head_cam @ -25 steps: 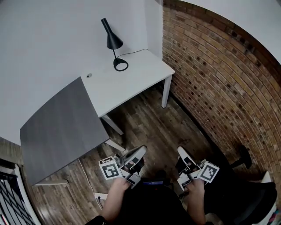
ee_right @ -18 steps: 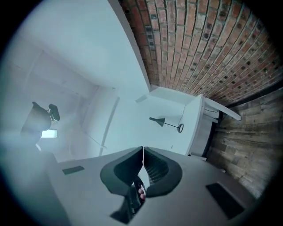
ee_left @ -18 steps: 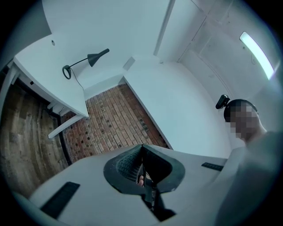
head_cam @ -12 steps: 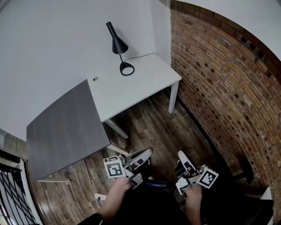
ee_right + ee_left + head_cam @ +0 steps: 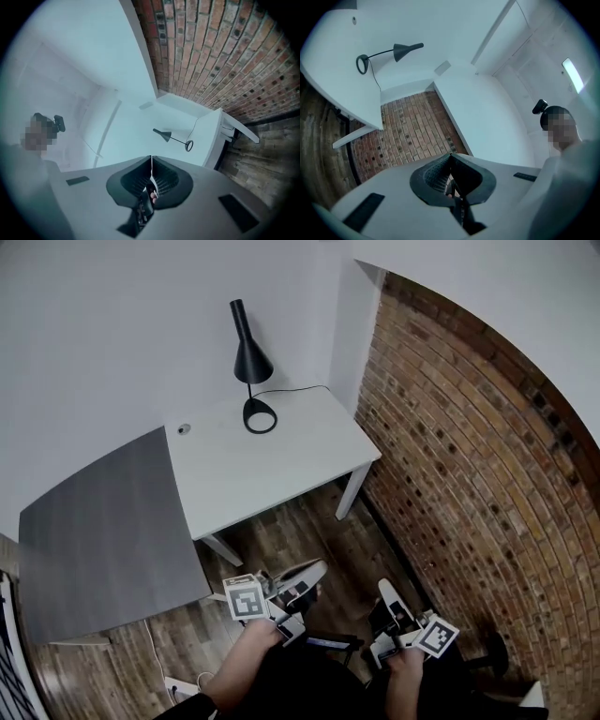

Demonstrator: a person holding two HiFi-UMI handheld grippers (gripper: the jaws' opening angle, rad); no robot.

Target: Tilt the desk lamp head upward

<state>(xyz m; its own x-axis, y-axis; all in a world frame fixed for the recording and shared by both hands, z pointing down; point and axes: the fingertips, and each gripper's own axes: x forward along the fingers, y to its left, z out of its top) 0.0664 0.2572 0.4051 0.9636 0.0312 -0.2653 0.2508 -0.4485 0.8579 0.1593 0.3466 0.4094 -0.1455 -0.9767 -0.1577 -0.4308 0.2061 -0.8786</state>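
Two tables were set side by side against the white wall – a grey table (image 5: pixel 94 531) and a white desk (image 5: pixel 281 479) – with a brick wall (image 5: pixel 469 427) on the right. The black desk lamp (image 5: pixel 249 362) was placed at the white desk's far edge, ring base down, well apart from both grippers. The left gripper (image 5: pixel 306 574) and right gripper (image 5: pixel 385 591) were held low over the wooden floor – each clenched, with nothing between the jaws.
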